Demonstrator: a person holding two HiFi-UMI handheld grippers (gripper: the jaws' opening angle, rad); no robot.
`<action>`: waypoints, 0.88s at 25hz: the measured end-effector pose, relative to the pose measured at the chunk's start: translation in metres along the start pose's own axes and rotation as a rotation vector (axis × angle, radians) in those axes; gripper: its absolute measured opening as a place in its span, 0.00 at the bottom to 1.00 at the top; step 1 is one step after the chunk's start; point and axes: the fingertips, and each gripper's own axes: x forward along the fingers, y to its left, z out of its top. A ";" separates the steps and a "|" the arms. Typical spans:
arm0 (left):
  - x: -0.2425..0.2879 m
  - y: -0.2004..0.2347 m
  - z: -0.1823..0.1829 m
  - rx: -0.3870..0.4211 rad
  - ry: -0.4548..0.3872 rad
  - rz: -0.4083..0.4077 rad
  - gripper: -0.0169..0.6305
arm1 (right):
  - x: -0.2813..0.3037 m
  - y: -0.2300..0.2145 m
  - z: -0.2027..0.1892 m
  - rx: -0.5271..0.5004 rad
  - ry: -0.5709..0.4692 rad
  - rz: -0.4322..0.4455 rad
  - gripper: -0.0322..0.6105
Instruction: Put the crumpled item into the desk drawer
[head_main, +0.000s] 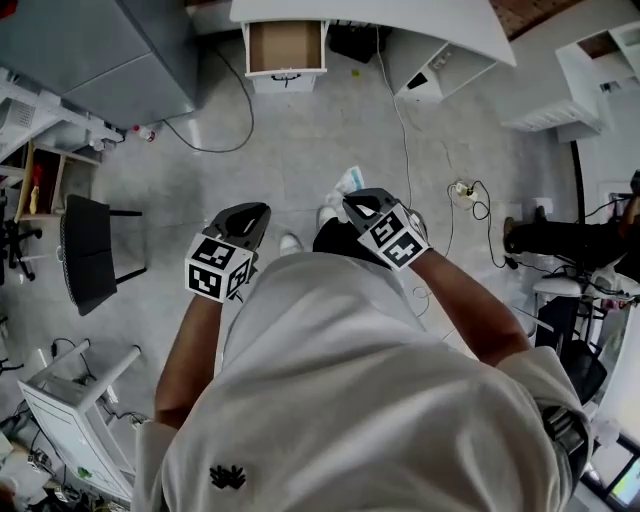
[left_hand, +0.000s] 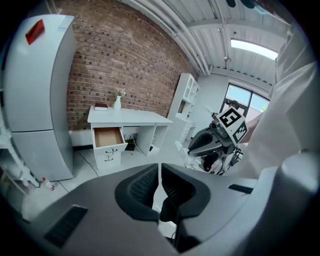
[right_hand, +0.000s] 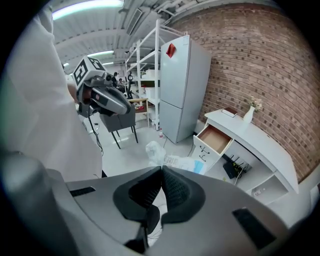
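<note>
My right gripper (head_main: 353, 201) (right_hand: 161, 169) is shut on the crumpled item (head_main: 348, 181) (right_hand: 172, 159). It is a white and pale blue plastic wrapper that sticks out past the jaw tips. I hold it at waist height above the grey floor. My left gripper (head_main: 257, 211) (left_hand: 159, 167) is beside it to the left, with its jaws closed to a thin slit and nothing between them. The white desk (head_main: 400, 12) (left_hand: 127, 117) (right_hand: 260, 135) stands ahead against the brick wall. Its drawer (head_main: 285, 46) (left_hand: 108, 136) (right_hand: 216, 138) is pulled open and shows a bare brown bottom.
A grey fridge (head_main: 120, 50) (left_hand: 35, 100) stands left of the desk. A black chair (head_main: 90, 250) is on my left. Cables (head_main: 215, 140) and a power strip (head_main: 462, 188) lie on the floor. White shelving (head_main: 600, 70) stands at the right.
</note>
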 end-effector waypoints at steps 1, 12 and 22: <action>0.001 0.010 0.004 -0.006 -0.002 0.012 0.08 | 0.007 -0.008 0.009 -0.009 -0.001 0.005 0.10; 0.031 0.105 0.046 -0.059 0.015 0.133 0.08 | 0.095 -0.103 0.077 -0.165 0.000 0.116 0.10; 0.083 0.204 0.128 -0.141 0.021 0.237 0.08 | 0.197 -0.261 0.139 -0.341 0.063 0.165 0.10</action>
